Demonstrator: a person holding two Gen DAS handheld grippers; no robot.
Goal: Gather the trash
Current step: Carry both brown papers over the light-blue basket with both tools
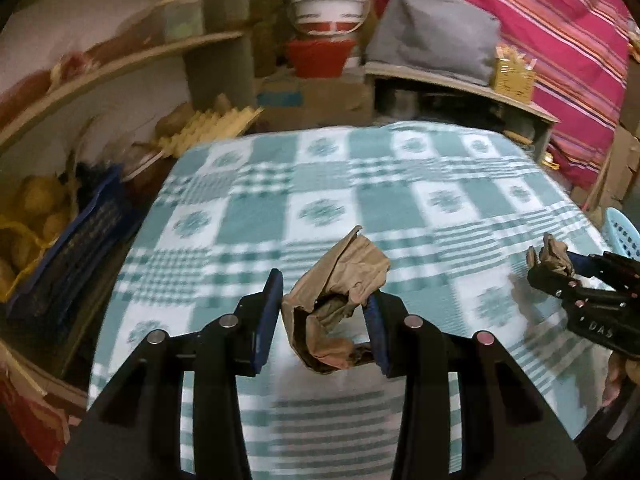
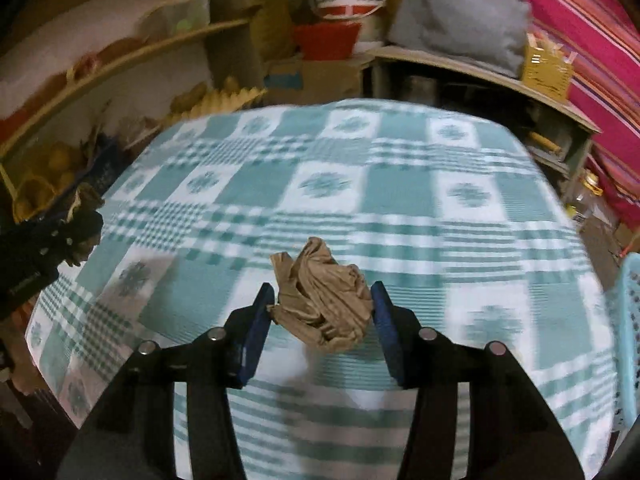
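left gripper (image 1: 326, 320) clamps creased brown paper (image 1: 336, 308); right gripper (image 2: 322, 316) clamps crumpled paper wad (image 2: 326, 304)

Matt, creased brown paper (image 1: 336, 304) is seen; the counter (image 1: 400, 184) is covered in woven checked cloth.

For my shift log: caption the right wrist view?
Right gripper clamps crumpled brown paper above the teal checked tablecloth.

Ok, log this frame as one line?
left gripper: holds crumpled brown paper | right gripper: holds brown paper wad | both above checkered tablecloth
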